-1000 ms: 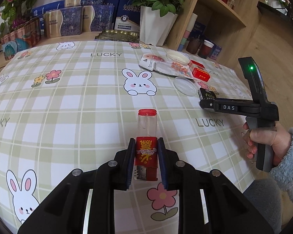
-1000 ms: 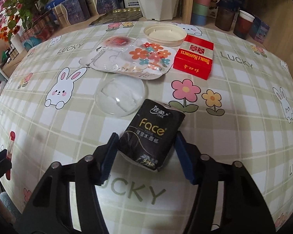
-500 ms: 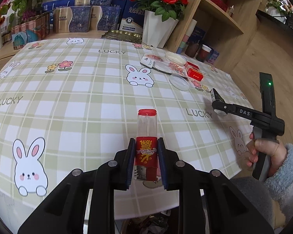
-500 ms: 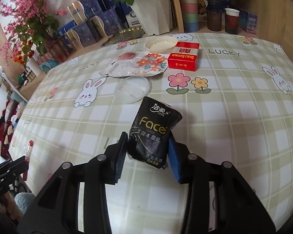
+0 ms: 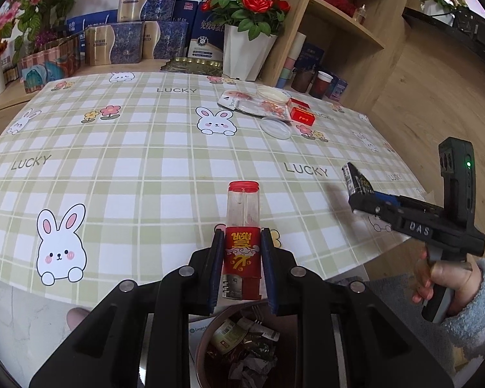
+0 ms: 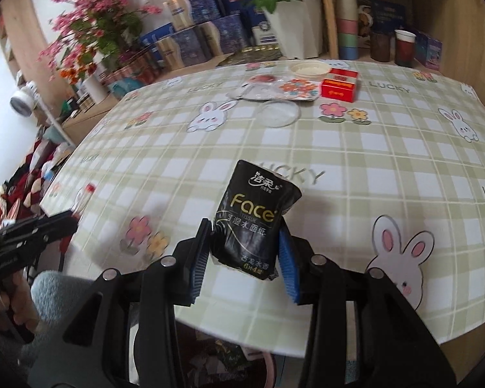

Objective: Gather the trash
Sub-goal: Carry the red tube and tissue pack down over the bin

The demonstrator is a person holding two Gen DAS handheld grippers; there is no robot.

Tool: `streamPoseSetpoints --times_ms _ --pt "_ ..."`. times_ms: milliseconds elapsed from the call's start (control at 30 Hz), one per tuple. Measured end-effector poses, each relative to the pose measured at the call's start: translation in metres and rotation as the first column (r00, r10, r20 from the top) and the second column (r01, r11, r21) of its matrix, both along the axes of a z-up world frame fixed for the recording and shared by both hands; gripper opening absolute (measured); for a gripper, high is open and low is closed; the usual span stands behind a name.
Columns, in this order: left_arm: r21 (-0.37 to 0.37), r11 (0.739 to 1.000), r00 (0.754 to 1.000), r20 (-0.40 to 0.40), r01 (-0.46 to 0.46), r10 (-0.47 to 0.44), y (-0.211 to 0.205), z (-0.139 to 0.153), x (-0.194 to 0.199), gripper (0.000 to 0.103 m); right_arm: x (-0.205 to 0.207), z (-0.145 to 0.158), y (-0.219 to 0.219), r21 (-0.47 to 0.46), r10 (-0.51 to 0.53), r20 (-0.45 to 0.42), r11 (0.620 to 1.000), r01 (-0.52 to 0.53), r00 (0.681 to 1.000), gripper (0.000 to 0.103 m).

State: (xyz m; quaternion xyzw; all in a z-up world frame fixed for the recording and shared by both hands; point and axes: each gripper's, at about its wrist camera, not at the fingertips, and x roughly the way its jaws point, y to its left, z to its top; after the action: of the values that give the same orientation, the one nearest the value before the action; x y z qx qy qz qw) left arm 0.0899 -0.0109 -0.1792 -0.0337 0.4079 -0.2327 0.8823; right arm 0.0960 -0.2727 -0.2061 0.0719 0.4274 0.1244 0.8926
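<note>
My left gripper (image 5: 241, 236) is shut on a red lighter (image 5: 243, 210) with a clear body and red cap, held upright over the near table edge. Below it stands a round trash bin (image 5: 207, 333) holding crumpled wrappers. My right gripper (image 6: 244, 226) is shut on a black "Face" tissue pack (image 6: 253, 213), squeezed between its blue pads above the table edge, with the bin (image 6: 270, 368) partly visible underneath. The left wrist view shows the right gripper (image 5: 355, 194) at the right with the pack (image 5: 355, 177). The right wrist view shows the left gripper (image 6: 64, 218) at the left.
On the far side of the checked tablecloth (image 6: 371, 168) lie a red cigarette box (image 6: 339, 85), a clear round lid (image 6: 279, 113), flowered plastic packaging (image 6: 274, 89) and a white shallow bowl (image 6: 310, 68). A white flower pot (image 5: 245, 51), boxes and wooden shelves stand behind.
The right gripper's jaws closed on the tissue pack and lifted it off the table. Both grippers drew back to the near table edge, and the bin came into view below.
</note>
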Motion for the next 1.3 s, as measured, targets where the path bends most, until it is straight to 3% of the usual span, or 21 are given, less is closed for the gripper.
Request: streamPoseSetpoints --times_ms 267,500,867,1100,1300 --pt "-0.015 1.0 1.0 0.011 0.018 -0.018 0.003 0.004 -0.026 0.022 -0.052 -0.001 0.032 -0.01 0.128 -0.011 0.992 -0.129 0.992 0.042" --pt "-0.027 0.999 1.0 0.007 0.02 -0.02 0.008 0.004 -0.04 0.022 -0.085 -0.018 0.05 0.017 0.185 -0.074 0.983 -0.184 0.98 0.042" --pt "-0.031 0.999 1.0 0.009 0.01 -0.009 0.018 0.003 -0.054 0.022 -0.097 -0.062 0.073 0.017 0.228 -0.21 0.973 -0.23 0.951 0.042" --pt "-0.027 1.0 1.0 -0.001 0.001 -0.001 0.026 -0.004 -0.06 0.022 -0.089 -0.099 0.077 0.003 0.202 -0.318 0.977 -0.212 0.926 0.042" --pt "-0.032 0.999 1.0 -0.024 -0.001 0.0 0.027 -0.015 -0.062 0.022 -0.088 -0.116 0.077 -0.021 0.179 -0.358 0.98 -0.2 0.916 0.042"
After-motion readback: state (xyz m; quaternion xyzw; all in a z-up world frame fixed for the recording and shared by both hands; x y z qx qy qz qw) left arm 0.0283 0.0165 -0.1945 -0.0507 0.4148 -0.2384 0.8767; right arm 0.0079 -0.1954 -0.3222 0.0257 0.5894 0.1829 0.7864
